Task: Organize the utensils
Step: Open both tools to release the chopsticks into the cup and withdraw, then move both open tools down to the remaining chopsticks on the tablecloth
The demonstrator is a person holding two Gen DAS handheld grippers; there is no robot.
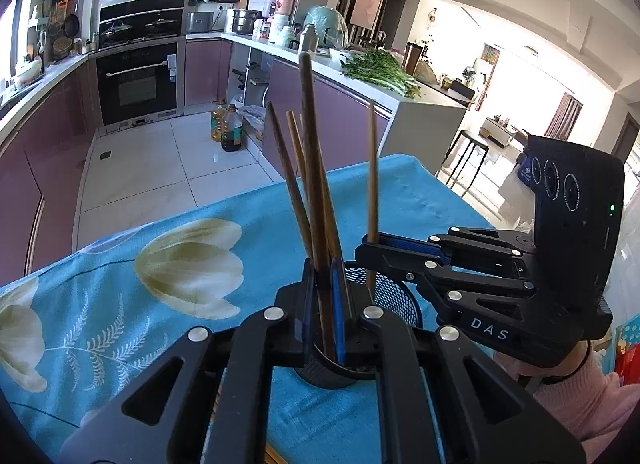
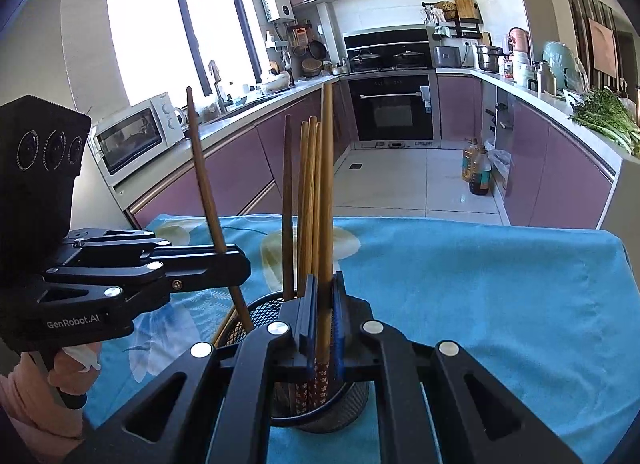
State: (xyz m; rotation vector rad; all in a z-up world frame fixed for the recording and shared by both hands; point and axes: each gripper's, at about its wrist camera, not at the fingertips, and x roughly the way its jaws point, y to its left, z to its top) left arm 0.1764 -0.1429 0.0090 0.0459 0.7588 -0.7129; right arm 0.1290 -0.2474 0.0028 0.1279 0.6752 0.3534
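Note:
A black mesh holder (image 1: 394, 298) (image 2: 344, 404) stands on the blue flowered tablecloth (image 1: 168, 304) (image 2: 480, 284), with several wooden chopsticks (image 1: 289, 180) (image 2: 305, 200) upright in it. My left gripper (image 1: 323, 284) (image 2: 231, 259) is shut on a long brown chopstick (image 1: 310, 136) (image 2: 201, 168) whose lower end reaches down into the holder. My right gripper (image 1: 370, 248) (image 2: 325, 296) is shut on another chopstick (image 1: 373, 168) (image 2: 327, 168), which stands almost upright with its patterned lower end inside the holder. Both grippers hover just above the holder's rim, facing each other across it.
The table's far edge (image 2: 440, 220) drops to a white tiled floor with oil bottles (image 1: 230, 128) (image 2: 478, 170). Purple kitchen cabinets and an oven (image 2: 394, 108) ring the room. A hand in a pink sleeve (image 1: 580, 388) holds the right gripper.

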